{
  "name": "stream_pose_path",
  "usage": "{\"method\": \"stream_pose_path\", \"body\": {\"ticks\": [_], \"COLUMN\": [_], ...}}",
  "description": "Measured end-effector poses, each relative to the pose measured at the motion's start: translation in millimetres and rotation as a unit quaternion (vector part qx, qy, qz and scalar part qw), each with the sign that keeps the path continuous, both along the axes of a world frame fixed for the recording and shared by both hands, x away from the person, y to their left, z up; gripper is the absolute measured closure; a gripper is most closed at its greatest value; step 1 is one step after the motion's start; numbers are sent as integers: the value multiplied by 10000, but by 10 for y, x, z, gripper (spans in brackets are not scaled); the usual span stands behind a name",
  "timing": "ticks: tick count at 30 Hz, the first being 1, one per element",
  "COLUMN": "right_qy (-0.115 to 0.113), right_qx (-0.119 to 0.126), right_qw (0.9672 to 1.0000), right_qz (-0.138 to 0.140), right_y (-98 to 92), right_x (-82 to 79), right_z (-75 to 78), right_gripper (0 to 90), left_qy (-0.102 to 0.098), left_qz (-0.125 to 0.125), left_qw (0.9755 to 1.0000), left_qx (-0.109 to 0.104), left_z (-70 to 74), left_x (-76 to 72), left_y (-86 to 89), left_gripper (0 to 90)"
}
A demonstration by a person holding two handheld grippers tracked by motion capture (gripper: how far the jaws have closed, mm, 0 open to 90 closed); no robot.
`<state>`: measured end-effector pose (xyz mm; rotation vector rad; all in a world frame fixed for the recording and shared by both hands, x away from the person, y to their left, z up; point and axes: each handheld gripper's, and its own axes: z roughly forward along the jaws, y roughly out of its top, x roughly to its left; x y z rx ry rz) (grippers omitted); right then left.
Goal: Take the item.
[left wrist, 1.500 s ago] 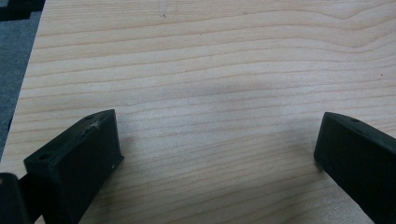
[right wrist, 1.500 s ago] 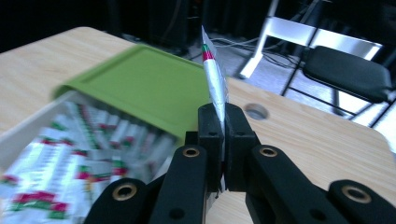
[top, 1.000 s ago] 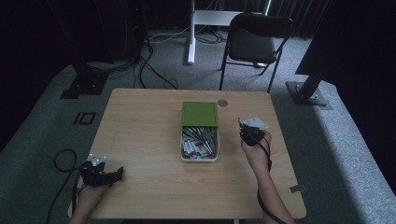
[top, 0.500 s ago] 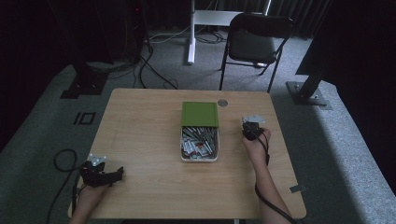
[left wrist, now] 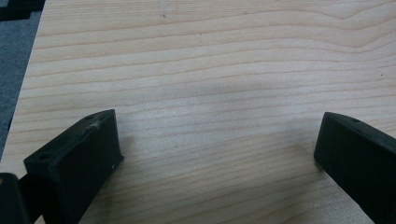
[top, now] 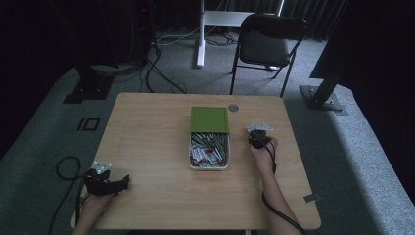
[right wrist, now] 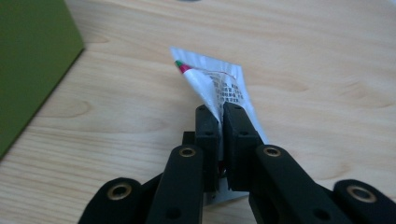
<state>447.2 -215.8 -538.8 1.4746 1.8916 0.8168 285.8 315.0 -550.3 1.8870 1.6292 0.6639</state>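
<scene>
Item: white sachet (right wrist: pixel 219 84) w/ red-green end and fine print, pinched by one end in right claw (right wrist: pixel 220 112). Jaws nearly together, only the sachet's thickness between pads. Sachet's long axis runs straight out from the tips, away from the hand, free end tilted down onto or just above the counter (right wrist: pixel 303 56); contact can't be confirmed.

Key relation: sachet sits just right of the white tray (top: pixel 209 164) of like sachets, close beside the green lid (top: pixel 209 119) at the tray's far end. In the right gripper view the lid's edge (right wrist: pixel 32 60) lies to the left of the held sachet, apart from it. Judgement: if the sachet is to be set down, bare counter lies directly ahead of and under the tips; nothing in the path.

Right hand (top: pixel 262 152) is the nearer to the tray by far. Left claw (top: pixel 110 185) rests at the near-left corner of the counter, well apart, jaws wide, nothing between them; left gripper view shows bare wood grain (left wrist: pixel 210 93) between its pads.

View diffs: high view gives layout (tray, lid, small round disc (top: pixel 233 107) near far edge) but sachet itself too small to read there. Right gripper view gives the grip and print.
</scene>
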Motion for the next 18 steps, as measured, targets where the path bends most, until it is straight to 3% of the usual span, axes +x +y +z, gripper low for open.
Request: {"method": "stream_pose_path", "body": {"ticks": [6, 10, 18], "right_qy": [90, 88, 160], "right_qx": [217, 279, 699], "right_qw": [9997, 9995, 9969], "right_qz": [41, 109, 324], "right_y": [18, 45, 65], "right_x": [10, 5, -6], "right_z": [-48, -61, -79], "right_gripper": [823, 752, 598], "left_qy": [1, 5, 4], "left_qz": [-1, -3, -4], "left_qw": [10000, 10000, 10000], "left_qx": [0, 3, 3], "left_z": [0, 1, 1], "left_x": [0, 0, 0], "left_y": [0, 1, 1], "left_gripper": [13, 12, 13]}}
